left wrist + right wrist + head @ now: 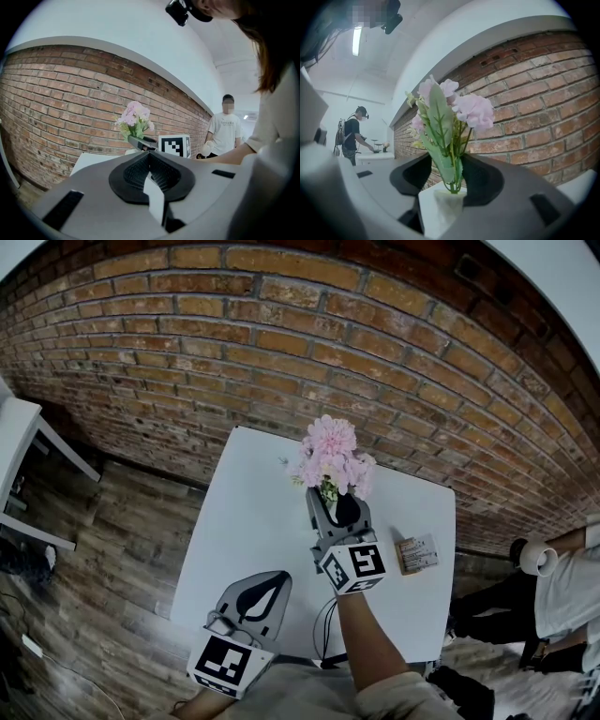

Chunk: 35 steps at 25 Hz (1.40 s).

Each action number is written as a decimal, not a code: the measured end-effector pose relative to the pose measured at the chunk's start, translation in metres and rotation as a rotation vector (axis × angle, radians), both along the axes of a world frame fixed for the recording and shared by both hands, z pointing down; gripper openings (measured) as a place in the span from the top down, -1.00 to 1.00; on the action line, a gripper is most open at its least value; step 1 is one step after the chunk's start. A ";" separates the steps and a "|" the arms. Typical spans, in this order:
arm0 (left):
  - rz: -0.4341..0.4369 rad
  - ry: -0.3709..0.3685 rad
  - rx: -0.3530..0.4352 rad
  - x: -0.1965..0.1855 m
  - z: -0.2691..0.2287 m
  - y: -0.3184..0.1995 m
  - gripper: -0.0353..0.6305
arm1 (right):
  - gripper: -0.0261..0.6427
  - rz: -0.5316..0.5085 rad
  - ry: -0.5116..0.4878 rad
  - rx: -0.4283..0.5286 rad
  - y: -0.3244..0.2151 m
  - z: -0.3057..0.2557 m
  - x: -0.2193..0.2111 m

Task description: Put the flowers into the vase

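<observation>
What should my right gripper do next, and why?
Probably ease the right hand-held gripper open and let go: its jaws hold the flowers by the stems, which already reach down into the vase.

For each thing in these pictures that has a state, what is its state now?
flowers, upright, stems between the jaws of the right claw
vase, standing below that claw, stem ends in its mouth
right claw, closed on the flower stems
left claw, closed and empty, away from the flowers
small box, lying flat on the table
</observation>
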<state>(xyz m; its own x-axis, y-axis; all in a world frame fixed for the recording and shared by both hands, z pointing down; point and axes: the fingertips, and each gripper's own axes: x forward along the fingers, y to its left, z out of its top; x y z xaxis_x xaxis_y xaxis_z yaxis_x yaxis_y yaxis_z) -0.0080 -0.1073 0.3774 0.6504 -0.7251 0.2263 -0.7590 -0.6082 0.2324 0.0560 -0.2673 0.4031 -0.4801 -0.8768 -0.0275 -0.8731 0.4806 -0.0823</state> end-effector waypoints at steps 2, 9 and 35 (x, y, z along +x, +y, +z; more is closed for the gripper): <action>-0.001 0.003 0.000 -0.001 -0.001 0.000 0.87 | 0.33 0.001 -0.002 -0.003 0.001 0.001 0.000; 0.001 0.006 0.007 -0.001 -0.002 0.003 0.87 | 0.23 0.000 0.011 -0.007 0.006 0.006 -0.003; 0.007 0.028 0.014 -0.003 -0.005 0.009 0.87 | -0.14 0.091 0.213 -0.054 0.008 0.037 -0.007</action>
<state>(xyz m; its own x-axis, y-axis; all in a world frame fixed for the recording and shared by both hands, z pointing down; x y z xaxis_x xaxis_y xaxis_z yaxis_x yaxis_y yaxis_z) -0.0108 -0.0984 0.3728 0.6613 -0.7234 0.1982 -0.7481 -0.6168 0.2447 0.0493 -0.2591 0.4402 -0.3892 -0.9141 0.1139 -0.9129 0.3993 0.0853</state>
